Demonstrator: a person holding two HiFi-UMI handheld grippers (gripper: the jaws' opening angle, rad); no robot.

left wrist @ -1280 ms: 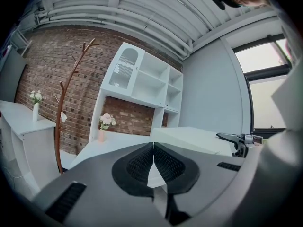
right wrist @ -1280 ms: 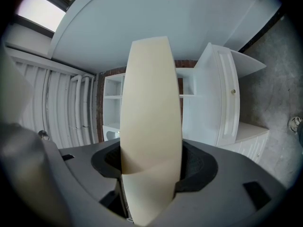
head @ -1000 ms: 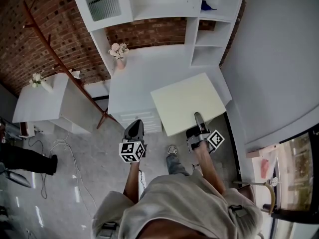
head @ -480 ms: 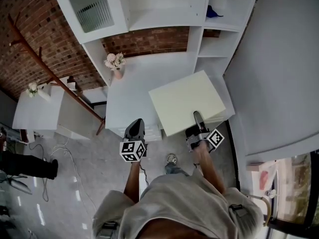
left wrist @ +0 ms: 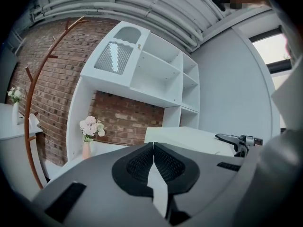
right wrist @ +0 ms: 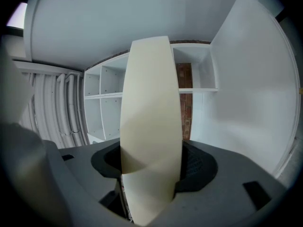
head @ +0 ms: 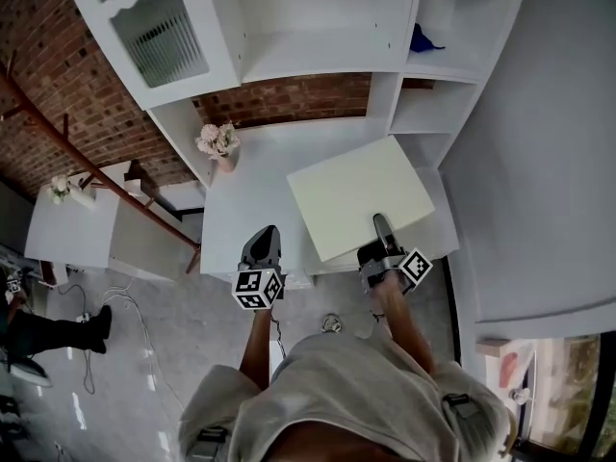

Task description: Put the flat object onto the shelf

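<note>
While the person stands in front of the white shelf unit (head: 308, 65), the right gripper (head: 383, 234) holds the flat board (head: 361, 195) by its near edge. In the right gripper view the jaws are clamped on this cream board (right wrist: 151, 103), one jaw on each face, and the board stands out far in front of them. From the head view the board lies about level over the right part of the white desk (head: 255, 176), below the open compartments of the shelf unit. It is not on any shelf, and I cannot tell if it touches the desk.

The left gripper (head: 266, 239) is near the front edge of the desk, to the left of the board and apart from it. In the left gripper view its jaws are pressed together at the tips, with nothing between them.

A pink vase of flowers (head: 219, 142) stands on the left back part of the desk, against the brick wall (head: 289, 94). A small blue object (head: 423, 38) lies in an upper right compartment of the shelf unit. At the upper left a cabinet door (head: 159, 41) with ribbed glass closes one compartment.
</note>
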